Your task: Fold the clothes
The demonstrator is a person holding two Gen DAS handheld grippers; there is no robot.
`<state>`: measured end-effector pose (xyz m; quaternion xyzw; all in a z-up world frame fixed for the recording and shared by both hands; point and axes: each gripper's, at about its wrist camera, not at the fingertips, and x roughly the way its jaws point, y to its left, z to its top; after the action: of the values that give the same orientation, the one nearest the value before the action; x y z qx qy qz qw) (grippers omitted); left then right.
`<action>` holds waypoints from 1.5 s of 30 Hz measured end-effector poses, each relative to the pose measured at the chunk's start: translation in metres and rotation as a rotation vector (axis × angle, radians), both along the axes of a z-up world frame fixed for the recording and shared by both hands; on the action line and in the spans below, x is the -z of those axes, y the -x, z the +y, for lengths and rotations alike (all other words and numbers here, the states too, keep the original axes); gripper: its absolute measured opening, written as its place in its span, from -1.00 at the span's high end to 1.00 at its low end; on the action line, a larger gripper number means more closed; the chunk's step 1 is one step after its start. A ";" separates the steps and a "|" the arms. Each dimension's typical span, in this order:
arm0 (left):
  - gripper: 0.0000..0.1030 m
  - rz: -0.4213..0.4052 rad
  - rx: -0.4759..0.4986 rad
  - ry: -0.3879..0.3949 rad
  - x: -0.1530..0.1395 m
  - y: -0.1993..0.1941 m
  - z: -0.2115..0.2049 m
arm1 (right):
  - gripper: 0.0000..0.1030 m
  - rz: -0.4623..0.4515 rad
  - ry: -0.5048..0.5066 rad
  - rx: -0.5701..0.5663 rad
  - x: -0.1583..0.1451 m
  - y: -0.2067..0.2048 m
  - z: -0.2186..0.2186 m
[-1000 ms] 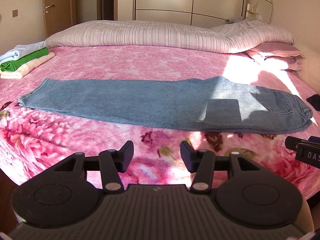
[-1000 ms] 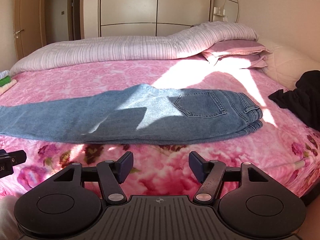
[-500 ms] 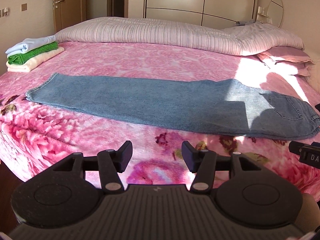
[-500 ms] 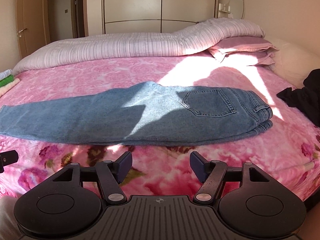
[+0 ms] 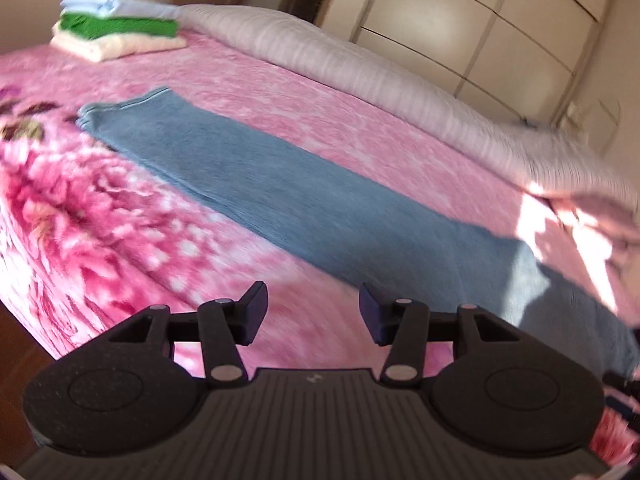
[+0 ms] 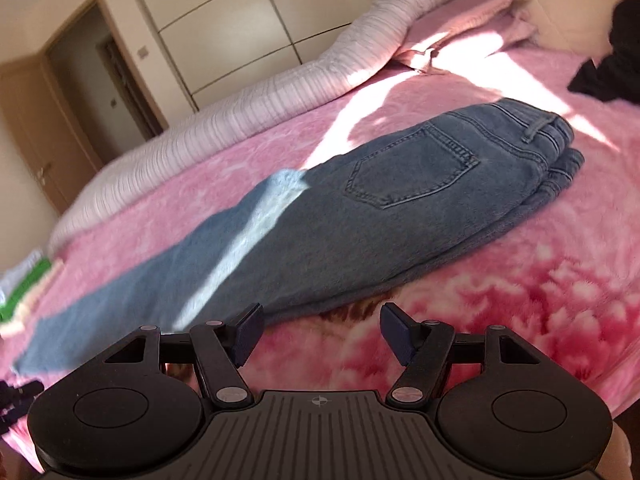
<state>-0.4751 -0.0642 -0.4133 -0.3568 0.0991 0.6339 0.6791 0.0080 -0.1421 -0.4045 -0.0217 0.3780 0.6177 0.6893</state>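
A pair of blue jeans [image 5: 304,196] lies flat across the pink floral bed, folded lengthwise with the legs stacked. Its leg cuffs lie at the left in the left wrist view. The waist and back pocket [image 6: 412,172] lie at the right in the right wrist view. My left gripper [image 5: 312,312] is open and empty above the bed's near edge, just short of the jeans' legs. My right gripper [image 6: 320,334] is open and empty, just short of the jeans' seat.
A stack of folded clothes, blue, green and cream [image 5: 116,28], sits at the bed's far left corner. A striped duvet [image 5: 360,68] and pink pillows [image 6: 472,20] line the head. A black garment [image 6: 616,48] lies at the far right. The bed's pink blanket [image 5: 100,220] drops off near me.
Both grippers have moved closer to the jeans and tilted, the left view leaning one way and the right the other. The jaws stay open. The jeans have not moved.
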 end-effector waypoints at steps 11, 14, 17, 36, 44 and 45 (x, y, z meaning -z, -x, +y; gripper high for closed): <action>0.14 -0.351 -0.270 0.114 0.030 0.133 0.072 | -0.32 0.049 0.048 0.104 0.016 -0.036 0.011; 0.14 -0.422 -0.326 0.105 0.033 0.156 0.089 | -0.32 -0.002 0.059 0.087 0.015 -0.029 0.015; 0.18 -0.461 -0.380 0.096 0.037 0.174 0.102 | -0.32 -0.036 0.070 0.072 0.014 -0.025 0.019; 0.89 0.040 -0.330 0.054 0.015 0.138 0.142 | -0.32 -0.101 0.093 0.036 0.019 -0.024 0.032; 0.92 0.715 0.182 -0.303 -0.048 -0.034 0.131 | -0.32 -0.056 0.089 0.071 0.015 -0.033 0.029; 0.92 0.739 0.266 -0.344 -0.047 -0.058 0.122 | -0.32 -0.056 0.088 0.079 0.014 -0.034 0.028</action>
<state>-0.4168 0.0579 -0.3659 0.0284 0.2737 0.6333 0.7234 0.0421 -0.1138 -0.4187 -0.0543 0.3861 0.5721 0.7216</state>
